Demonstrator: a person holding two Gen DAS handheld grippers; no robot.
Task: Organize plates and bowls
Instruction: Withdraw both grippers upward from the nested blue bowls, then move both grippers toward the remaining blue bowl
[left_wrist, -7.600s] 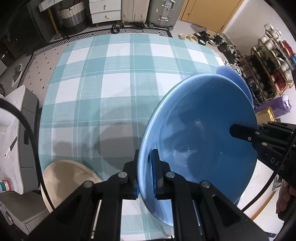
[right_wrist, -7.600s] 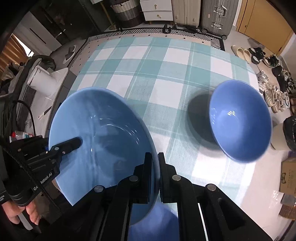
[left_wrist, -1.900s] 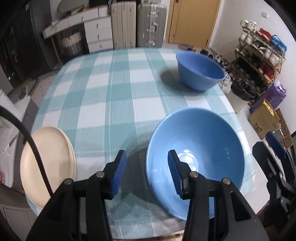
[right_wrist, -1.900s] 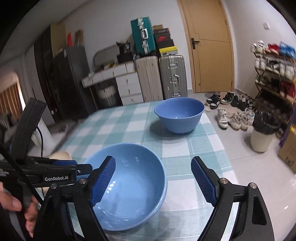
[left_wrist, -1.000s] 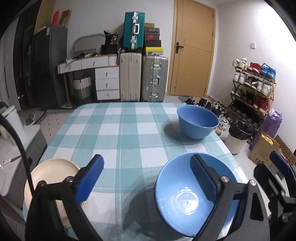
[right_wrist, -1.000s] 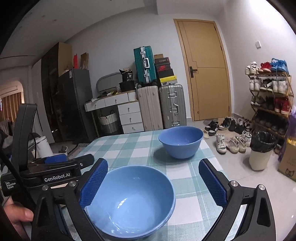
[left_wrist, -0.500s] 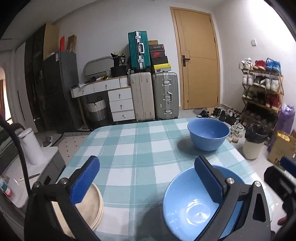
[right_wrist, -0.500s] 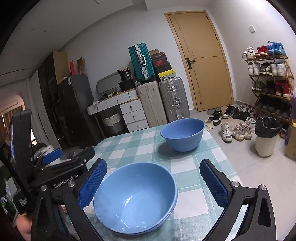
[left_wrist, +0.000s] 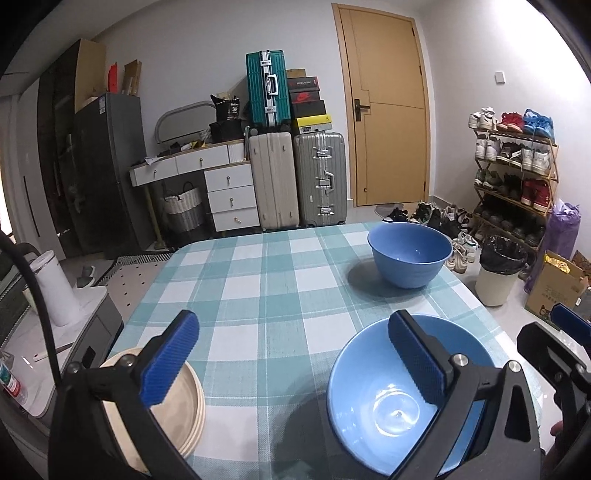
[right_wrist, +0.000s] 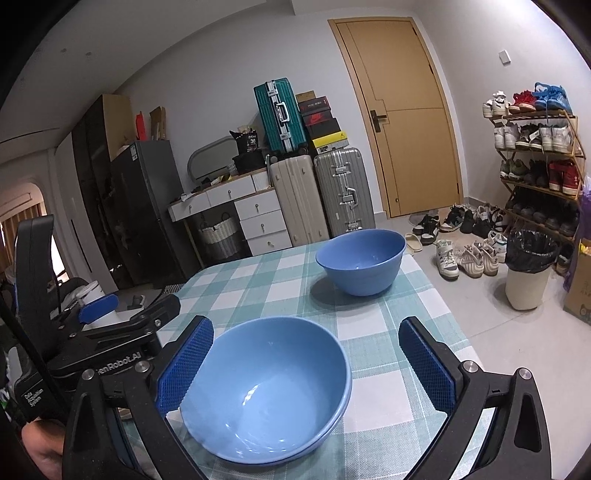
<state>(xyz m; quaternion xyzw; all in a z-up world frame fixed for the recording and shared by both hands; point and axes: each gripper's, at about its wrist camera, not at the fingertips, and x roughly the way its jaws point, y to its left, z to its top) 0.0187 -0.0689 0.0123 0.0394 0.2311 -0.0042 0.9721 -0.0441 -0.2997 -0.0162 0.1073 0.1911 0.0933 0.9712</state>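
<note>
A stack of wide blue bowls (left_wrist: 388, 402) (right_wrist: 269, 384) sits at the near edge of the checked table (left_wrist: 280, 295). A deeper blue bowl (left_wrist: 410, 258) (right_wrist: 360, 260) stands alone at the far right. A stack of cream plates (left_wrist: 173, 402) lies at the near left edge. My left gripper (left_wrist: 291, 360) is open and empty, raised above the table between plates and bowls. My right gripper (right_wrist: 306, 363) is open and empty, its fingers on either side of the stacked bowls and above them.
The table's right edge drops to the floor, where a white bin (left_wrist: 496, 273) and a cardboard box (left_wrist: 554, 288) stand. Suitcases (left_wrist: 297, 181) and a drawer unit (left_wrist: 229, 192) are beyond the far edge. A shoe rack (left_wrist: 517, 173) lines the right wall.
Both grippers have let go of the wide blue bowl, opened wide, and lifted and tilted up from it. The bowl now rests at the near edge on another blue bowl.
</note>
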